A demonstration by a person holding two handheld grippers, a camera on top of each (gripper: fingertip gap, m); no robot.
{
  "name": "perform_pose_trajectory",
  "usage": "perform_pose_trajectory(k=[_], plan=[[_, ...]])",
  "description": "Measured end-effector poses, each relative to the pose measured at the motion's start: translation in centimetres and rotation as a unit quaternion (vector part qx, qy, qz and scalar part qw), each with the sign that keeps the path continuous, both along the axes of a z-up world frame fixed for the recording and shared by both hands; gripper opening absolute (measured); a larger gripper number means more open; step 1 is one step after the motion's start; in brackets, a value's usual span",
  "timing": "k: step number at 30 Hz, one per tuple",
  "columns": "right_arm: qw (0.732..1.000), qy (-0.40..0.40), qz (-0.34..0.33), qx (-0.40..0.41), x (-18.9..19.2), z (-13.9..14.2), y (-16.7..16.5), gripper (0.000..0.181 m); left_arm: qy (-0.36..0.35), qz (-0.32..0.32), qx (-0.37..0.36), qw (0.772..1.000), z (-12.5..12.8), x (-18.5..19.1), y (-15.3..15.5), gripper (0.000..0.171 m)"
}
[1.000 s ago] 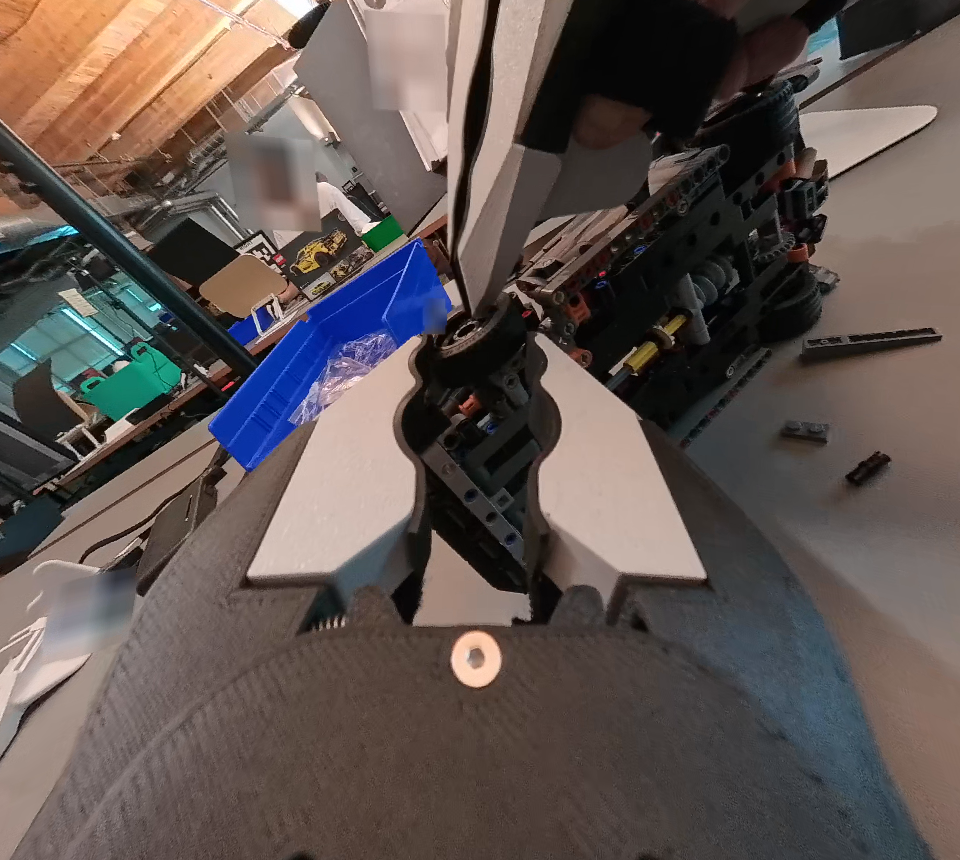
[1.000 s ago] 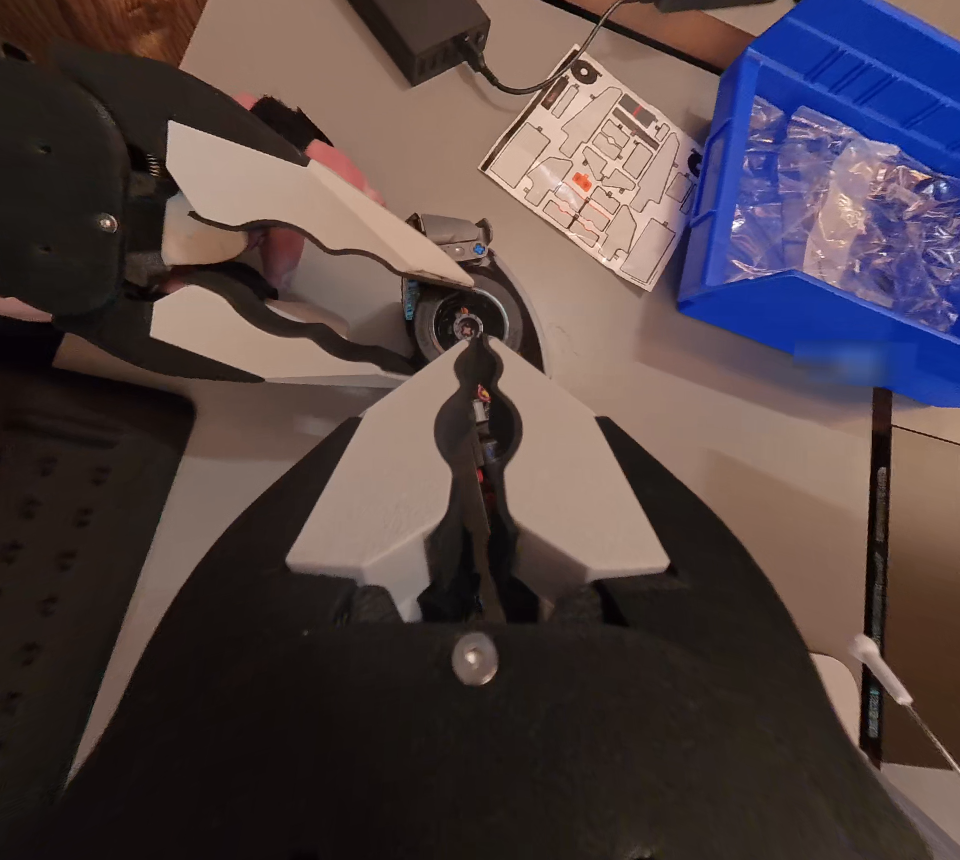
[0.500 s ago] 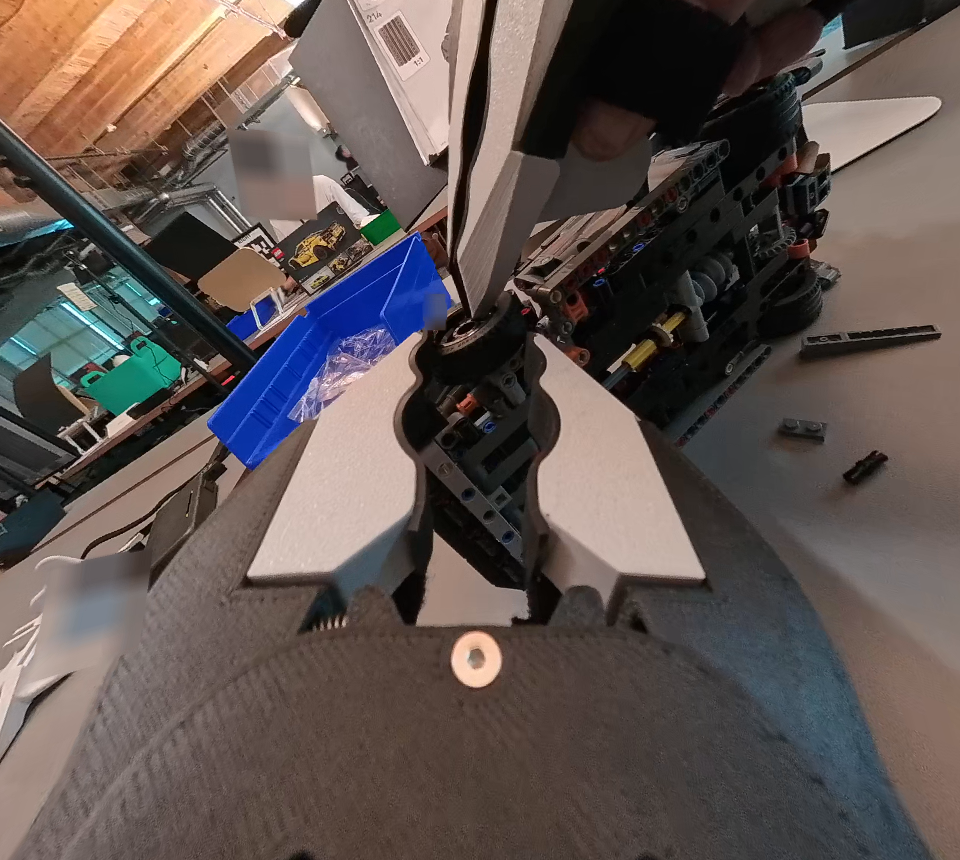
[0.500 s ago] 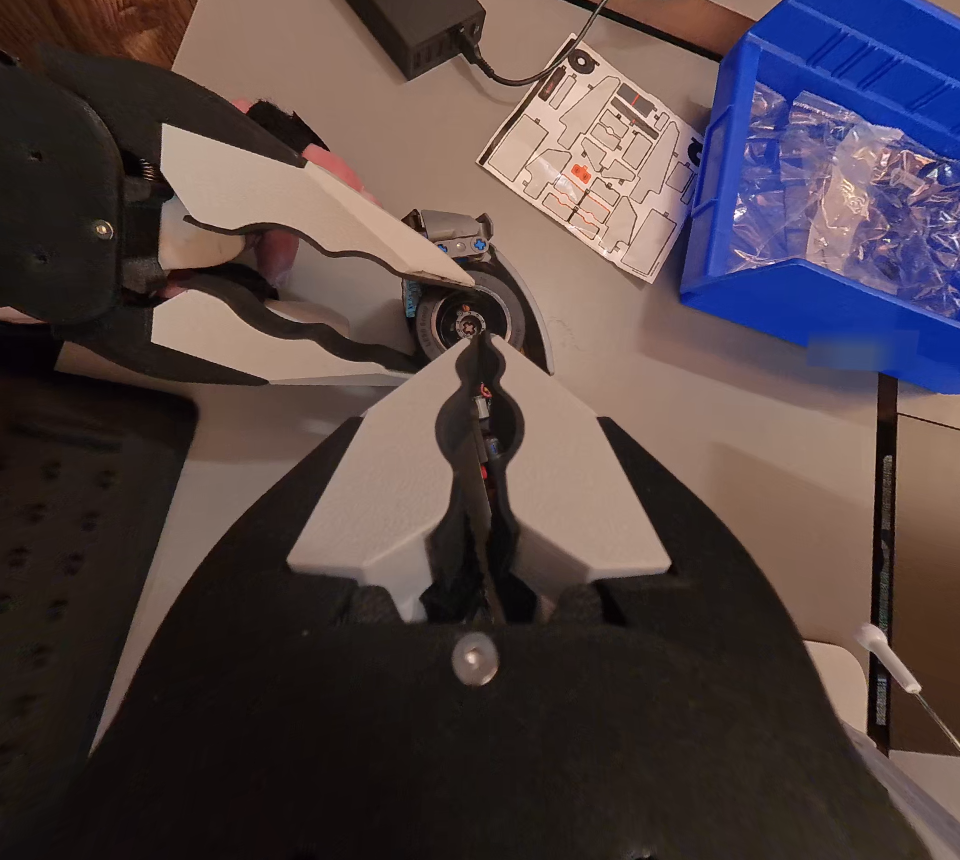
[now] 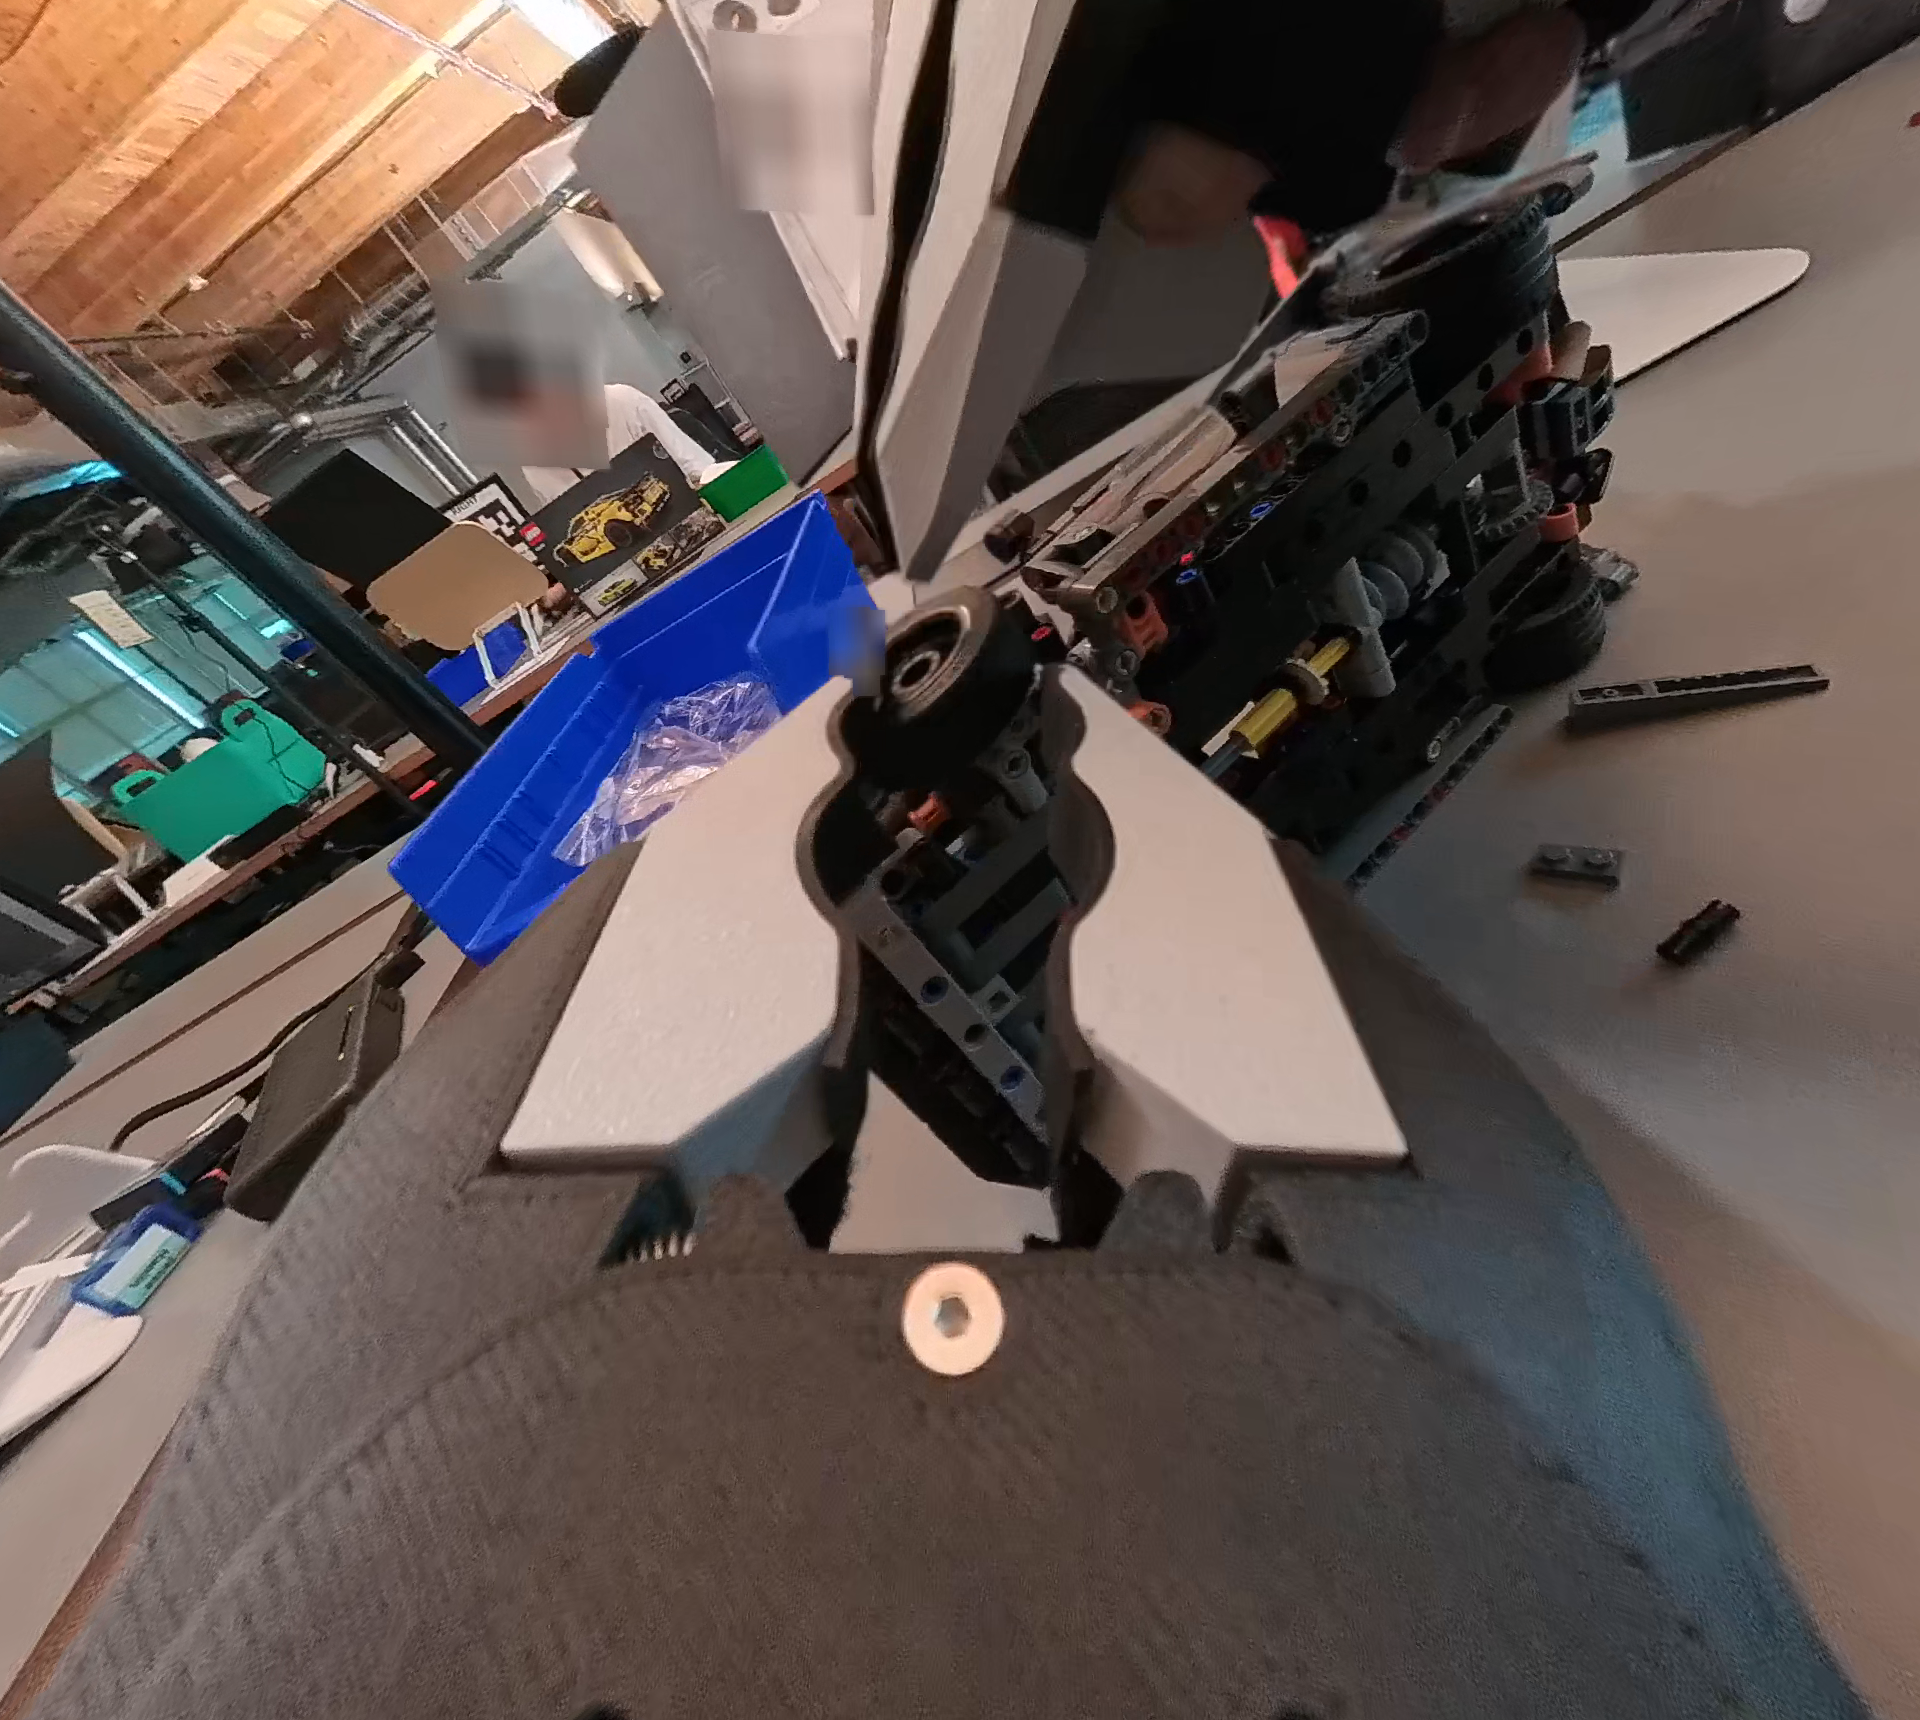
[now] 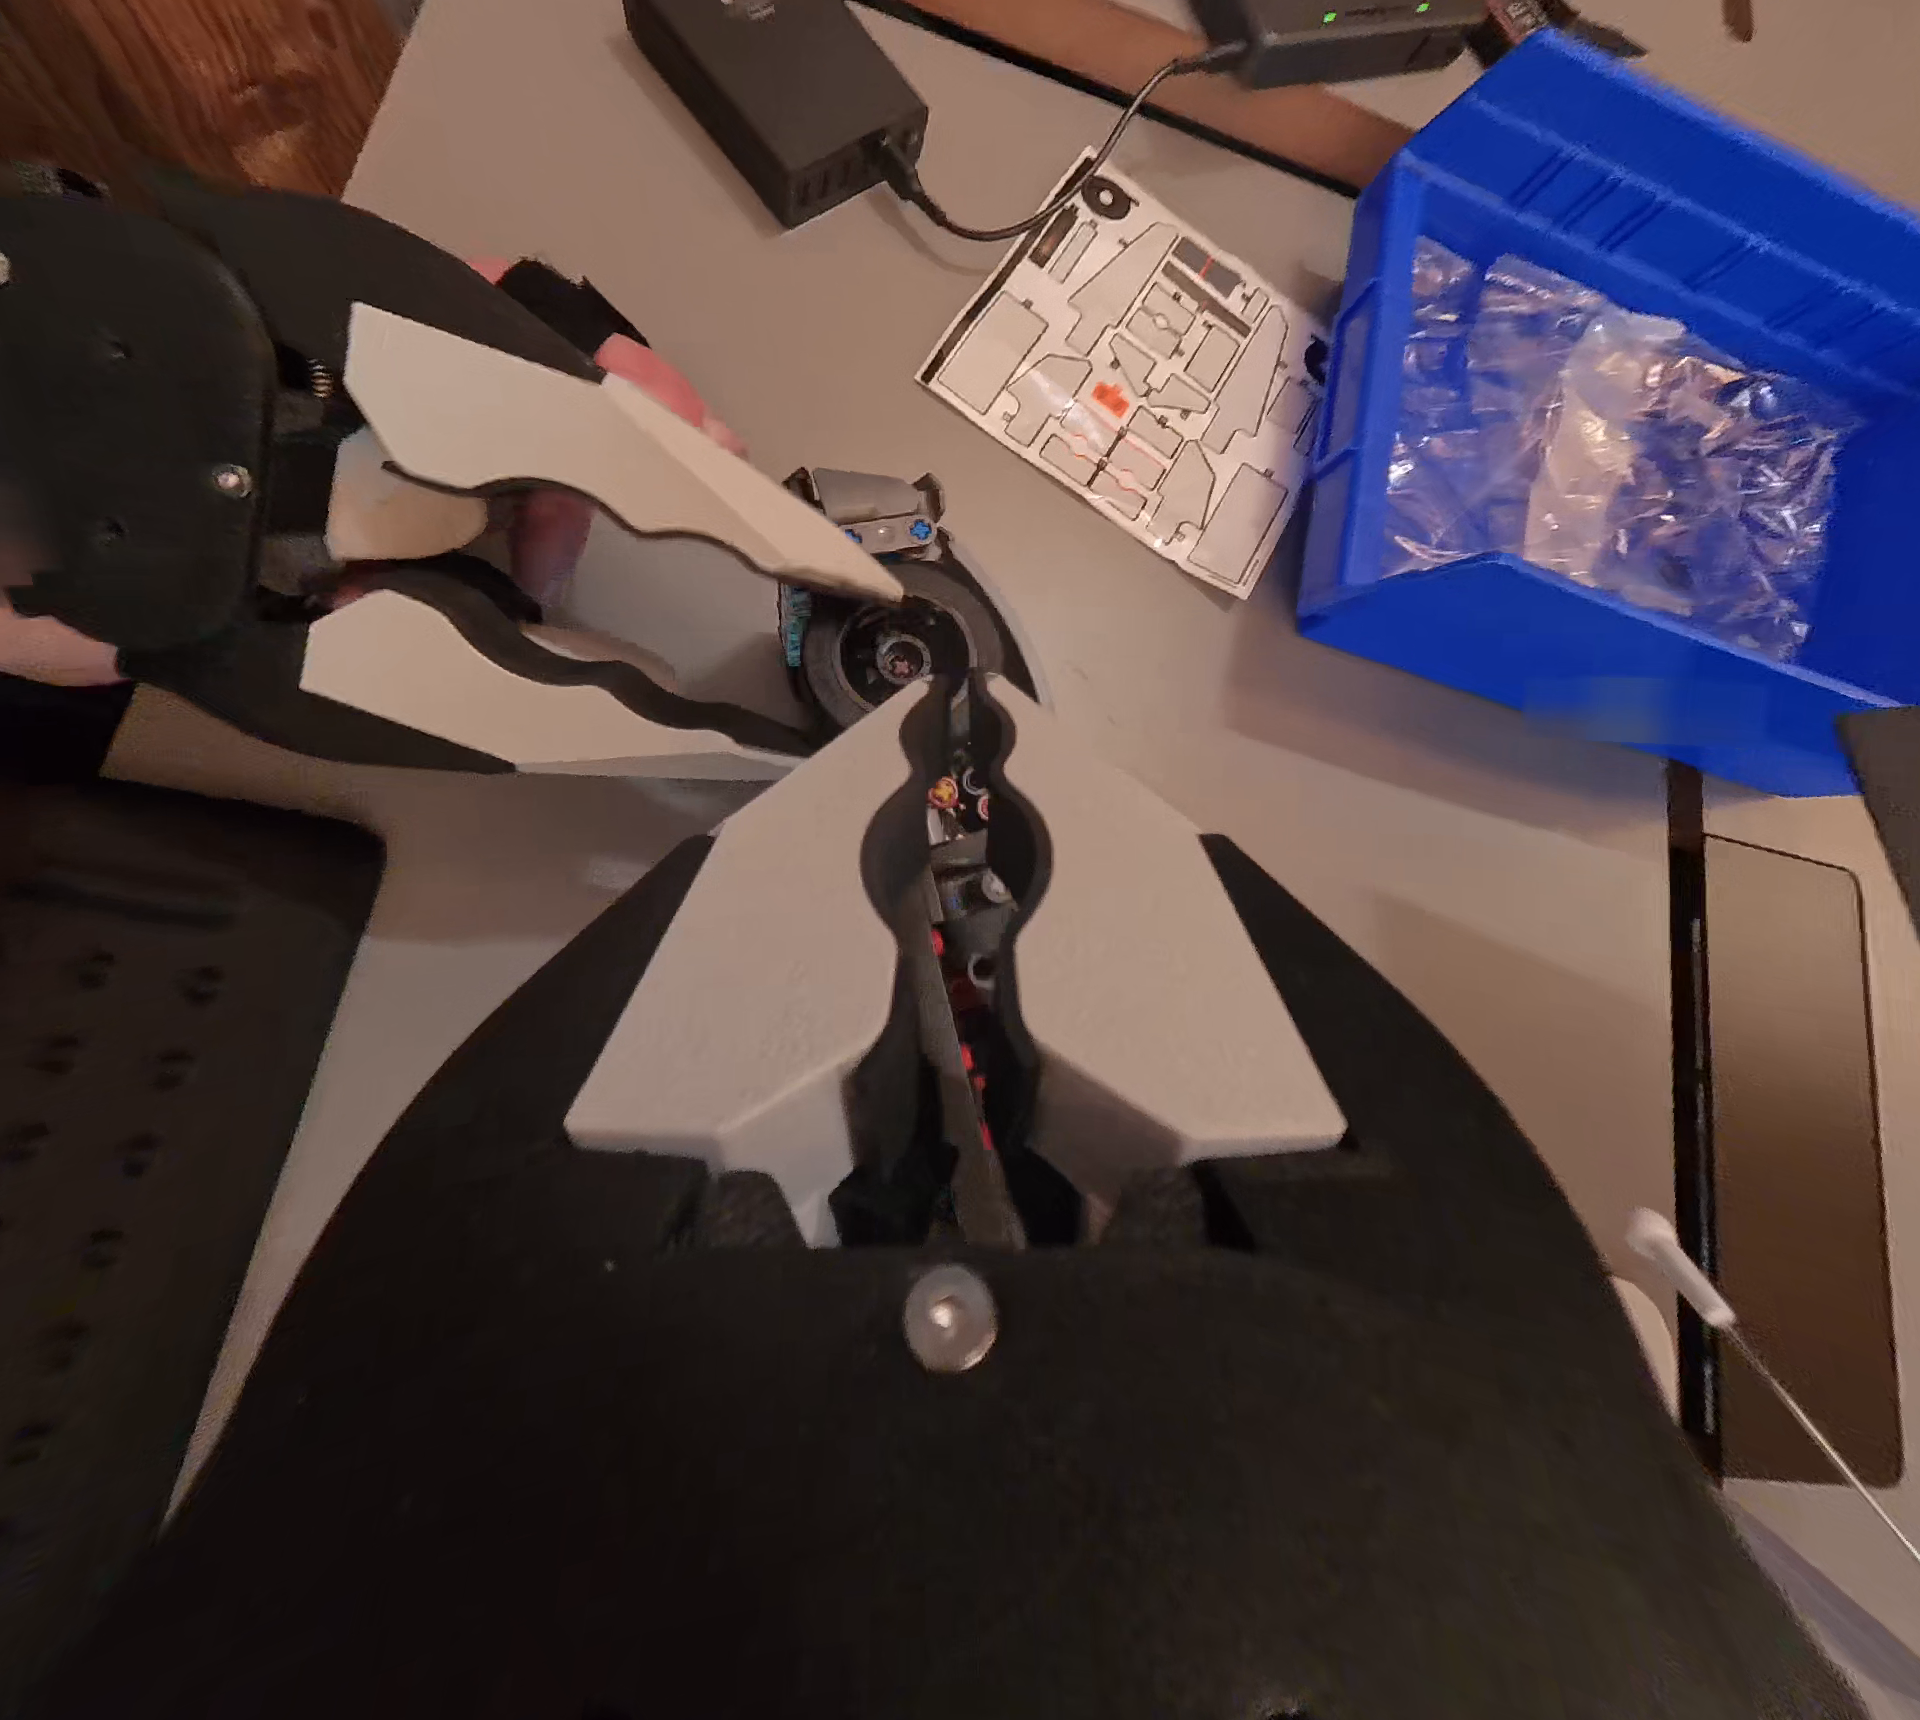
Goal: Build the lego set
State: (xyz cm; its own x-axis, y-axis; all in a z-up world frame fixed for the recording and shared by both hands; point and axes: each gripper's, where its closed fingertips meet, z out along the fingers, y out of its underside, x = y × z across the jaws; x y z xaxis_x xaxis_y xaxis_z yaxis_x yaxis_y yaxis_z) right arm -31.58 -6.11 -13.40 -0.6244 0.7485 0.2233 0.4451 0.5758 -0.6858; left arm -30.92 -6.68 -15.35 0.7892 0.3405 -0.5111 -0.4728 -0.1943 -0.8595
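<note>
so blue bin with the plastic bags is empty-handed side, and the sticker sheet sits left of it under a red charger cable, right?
Not quite: the cable lying over the sticker sheet is black, not red. The right wrist view shows it running from the black charger. The sheet does lie left of the blue bin holding plastic bags.

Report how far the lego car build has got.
Done: the lego car chassis is assembled with gears and wheels. In hand: the left gripper is shut on its front end by a wheel; the right gripper is shut on an edge beside that wheel. Left: loose pieces, bagged parts in the blue bin, sticker sheet.
</note>
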Motion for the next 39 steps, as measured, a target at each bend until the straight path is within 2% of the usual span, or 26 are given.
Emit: perform_pose_trajectory(k=[2, 7, 9, 12, 17, 31, 39], plan=[[1.000, 0.000, 0.002, -0.011, 0.3, 0.5, 0.4, 0.006, -0.002, -0.003, 0.013, 1.000, 0.4, -0.1, -0.3, 0.039], [1.000, -0.024, 0.014, 0.004, 0.6, -0.9, 1.0, 0.016, 0.009, -0.017, 0.009, 1.000, 0.3, 0.4, -0.2, 0.041], [0.999, -0.029, 0.020, 0.010, 0.7, -1.4, 1.0, 0.018, 0.021, -0.002, -0.003, 1.000, 0.0, 0.1, -0.1, 0.041], [0.999, -0.043, 0.029, 0.006, 0.9, -1.8, 0.7, 0.035, 0.013, 0.009, -0.005, 1.000, -0.1, -0.3, -0.3, 0.041], [0.998, -0.042, 0.037, 0.013, 0.4, -2.8, -0.1, 0.044, -0.018, 0.012, -0.008, 1.000, -0.7, -1.1, -0.2, 0.040], [0.999, -0.043, 0.026, -0.006, 0.2, -2.3, -0.5, 0.048, -0.045, -0.011, 0.012, 0.999, -0.5, -1.0, -0.5, 0.035], [0.998, -0.053, 0.036, -0.007, 0.6, -2.5, -0.4, 0.040, -0.038, -0.022, 0.016, 0.999, -0.3, -0.7, -0.3, 0.037]])
